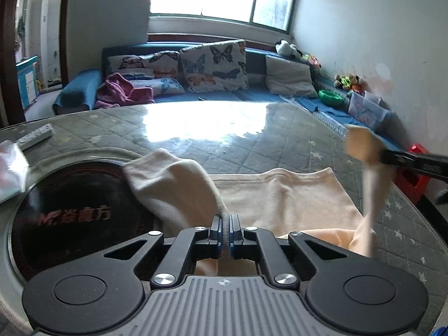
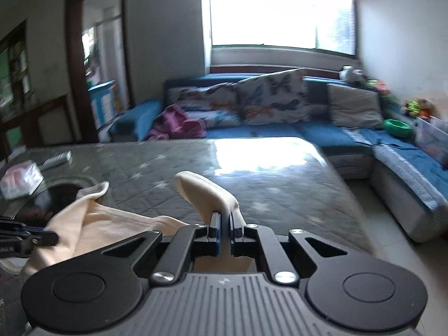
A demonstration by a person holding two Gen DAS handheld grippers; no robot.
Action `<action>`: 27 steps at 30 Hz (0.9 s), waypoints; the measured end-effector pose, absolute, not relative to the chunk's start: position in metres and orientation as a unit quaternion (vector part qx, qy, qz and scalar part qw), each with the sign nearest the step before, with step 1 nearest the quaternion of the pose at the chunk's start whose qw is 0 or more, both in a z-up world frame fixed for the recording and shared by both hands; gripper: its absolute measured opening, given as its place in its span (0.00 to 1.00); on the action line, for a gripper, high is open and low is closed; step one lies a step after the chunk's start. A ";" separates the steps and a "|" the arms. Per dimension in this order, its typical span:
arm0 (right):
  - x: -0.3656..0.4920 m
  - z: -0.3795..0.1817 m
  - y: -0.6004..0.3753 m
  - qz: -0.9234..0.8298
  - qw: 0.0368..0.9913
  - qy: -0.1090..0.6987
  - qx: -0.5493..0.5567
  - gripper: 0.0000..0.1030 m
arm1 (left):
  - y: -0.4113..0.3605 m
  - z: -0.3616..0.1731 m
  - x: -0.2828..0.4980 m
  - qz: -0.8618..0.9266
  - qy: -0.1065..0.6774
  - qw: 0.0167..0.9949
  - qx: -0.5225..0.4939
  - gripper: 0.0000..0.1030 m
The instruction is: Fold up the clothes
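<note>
A cream garment (image 1: 282,198) lies partly spread on the table's grey quilted star-print cover (image 1: 224,145). My left gripper (image 1: 225,218) is shut on one corner of it, and that cloth bulges up over the fingers. My right gripper (image 2: 225,218) is shut on another corner of the cream garment (image 2: 207,193), lifted above the table. The left wrist view shows the right gripper (image 1: 386,156) at the right edge, cloth hanging from it in a blurred strip. In the right wrist view the left gripper (image 2: 53,235) enters at the left edge beside the bunched cloth.
A dark round cooktop inset (image 1: 70,210) sits in the table at the left, with a remote (image 1: 36,135) and a tissue packet (image 2: 21,180) beyond it. A blue sofa (image 2: 280,131) with butterfly cushions stands behind the table. A red object (image 1: 414,179) stands off the right edge.
</note>
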State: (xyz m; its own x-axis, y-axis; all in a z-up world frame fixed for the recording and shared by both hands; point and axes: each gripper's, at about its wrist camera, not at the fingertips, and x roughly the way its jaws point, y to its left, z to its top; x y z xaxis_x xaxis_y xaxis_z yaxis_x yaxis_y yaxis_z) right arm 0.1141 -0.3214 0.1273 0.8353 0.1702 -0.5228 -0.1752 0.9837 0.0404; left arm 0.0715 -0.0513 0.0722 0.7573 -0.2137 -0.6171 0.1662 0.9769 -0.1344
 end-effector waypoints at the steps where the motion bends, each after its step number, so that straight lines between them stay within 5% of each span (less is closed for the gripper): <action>1: 0.106 0.127 -0.329 0.080 0.959 0.271 -0.001 0.05 | -0.047 0.074 0.066 -0.096 0.331 0.938 -0.039 0.05; 17: 0.024 0.076 -0.417 -0.049 0.942 0.323 0.071 0.06 | 0.012 0.065 -0.014 -0.040 0.345 0.936 -0.062 0.05; 27: 0.002 0.083 -0.428 -0.079 0.942 0.323 0.044 0.18 | 0.020 0.061 -0.032 -0.024 0.366 0.929 -0.046 0.13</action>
State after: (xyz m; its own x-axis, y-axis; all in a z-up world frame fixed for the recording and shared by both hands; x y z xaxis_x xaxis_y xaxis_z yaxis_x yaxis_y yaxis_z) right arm 0.0021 -0.4277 0.0828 0.7785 -0.1191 -0.6163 0.1766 0.9837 0.0330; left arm -0.0319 0.0196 0.0611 0.7307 -0.0778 -0.6782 0.0099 0.9946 -0.1034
